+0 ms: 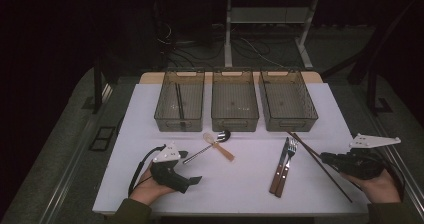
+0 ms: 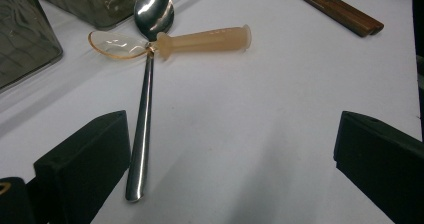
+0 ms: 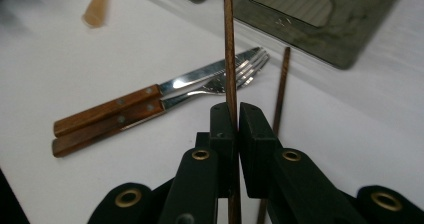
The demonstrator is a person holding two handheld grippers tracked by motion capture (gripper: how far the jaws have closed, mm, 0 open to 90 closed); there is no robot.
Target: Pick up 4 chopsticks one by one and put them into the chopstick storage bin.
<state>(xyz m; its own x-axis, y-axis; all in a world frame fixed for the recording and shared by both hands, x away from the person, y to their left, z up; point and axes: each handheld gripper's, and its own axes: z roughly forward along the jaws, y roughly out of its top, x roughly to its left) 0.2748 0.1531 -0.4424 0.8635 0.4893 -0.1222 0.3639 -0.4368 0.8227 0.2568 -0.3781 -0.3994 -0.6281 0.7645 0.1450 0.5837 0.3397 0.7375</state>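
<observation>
My right gripper (image 1: 326, 158) (image 3: 236, 119) is shut on a dark wooden chopstick (image 1: 306, 145) (image 3: 229, 49), which runs forward between its pads toward the right bin. A second chopstick (image 3: 281, 89) lies on the white table just beside it. To the left of them, side by side, rest a wooden-handled knife (image 1: 278, 174) (image 3: 150, 91) and fork (image 1: 290, 156) (image 3: 220, 86). My left gripper (image 1: 189, 168) (image 2: 230, 149) stands open at the front left with nothing between its jaws. The handle of a metal spoon (image 1: 205, 150) (image 2: 145, 109) ends by its left jaw. An amber plastic spoon (image 1: 222, 148) (image 2: 200, 40) lies across the metal spoon's neck.
Three clear plastic bins stand in a row at the back: left (image 1: 177, 121), middle (image 1: 235, 121), right (image 1: 290, 121). A dark stick (image 1: 179, 101) lies in the left bin. The table's front edge (image 1: 235, 211) runs just before the person's hands.
</observation>
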